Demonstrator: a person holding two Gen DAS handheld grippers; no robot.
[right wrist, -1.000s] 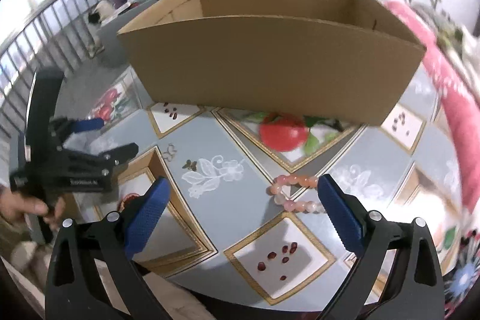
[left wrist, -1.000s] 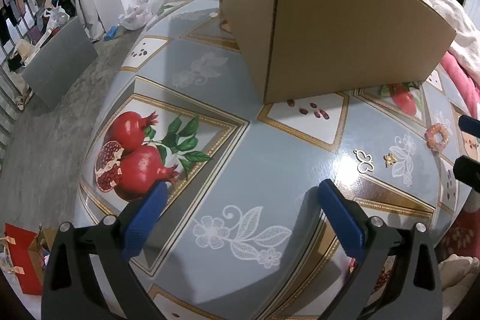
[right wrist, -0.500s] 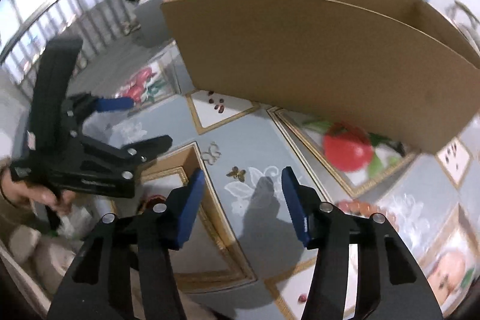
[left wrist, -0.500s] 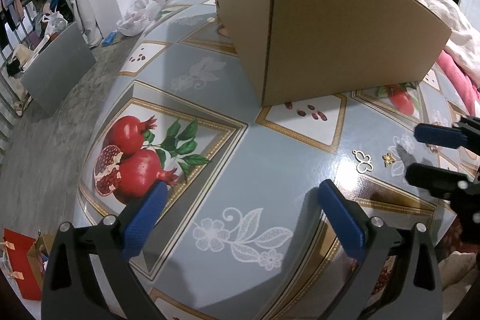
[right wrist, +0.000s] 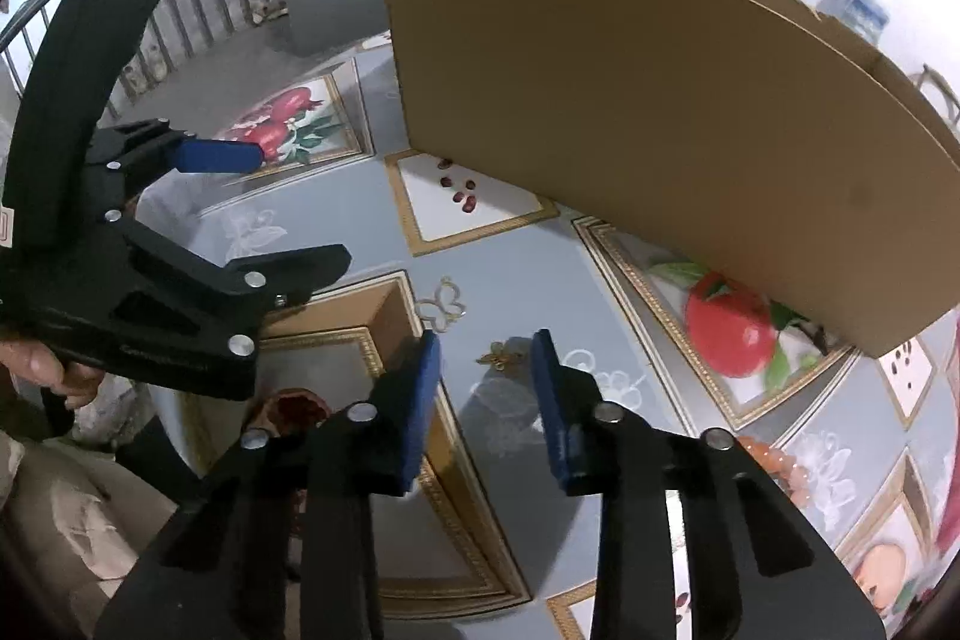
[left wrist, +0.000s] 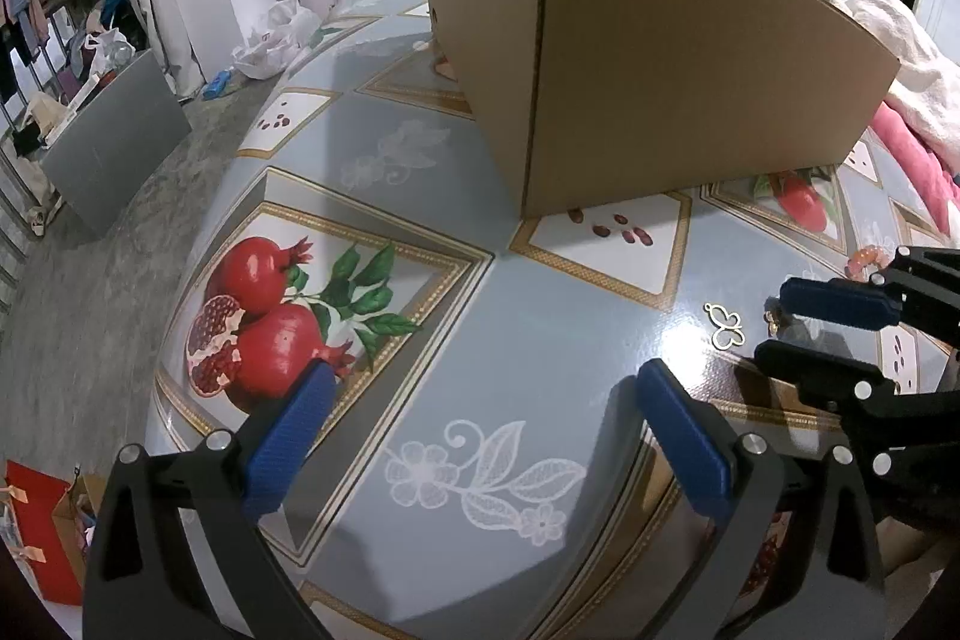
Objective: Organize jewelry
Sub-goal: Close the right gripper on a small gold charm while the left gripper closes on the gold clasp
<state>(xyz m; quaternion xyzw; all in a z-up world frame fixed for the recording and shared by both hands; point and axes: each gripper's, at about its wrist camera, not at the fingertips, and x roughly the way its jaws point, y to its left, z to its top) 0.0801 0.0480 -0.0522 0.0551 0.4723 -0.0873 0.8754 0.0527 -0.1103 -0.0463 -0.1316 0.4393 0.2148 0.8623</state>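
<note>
A small gold bee charm (right wrist: 503, 355) lies on the patterned table between the blue pads of my right gripper (right wrist: 487, 347), which is open around it without touching. A gold butterfly outline charm (right wrist: 443, 305) lies just beyond it and also shows in the left wrist view (left wrist: 725, 323). A pink bead bracelet (right wrist: 774, 457) lies to the right, half hidden by my right finger, and peeks out in the left wrist view (left wrist: 864, 257). My left gripper (left wrist: 480, 400) is wide open and empty over the table. The right gripper (left wrist: 774, 325) enters its view from the right.
A large open cardboard box (left wrist: 660, 58) stands on the table (left wrist: 540, 328) behind the jewelry, and it also shows in the right wrist view (right wrist: 630, 100). Pink and white cloth (left wrist: 912, 100) lies at the far right. The table's left edge drops to a grey floor (left wrist: 90, 280).
My right gripper has moved left from over the bracelet to the bee charm, and its jaws have narrowed around it. The left gripper has stayed nearly still and open.
</note>
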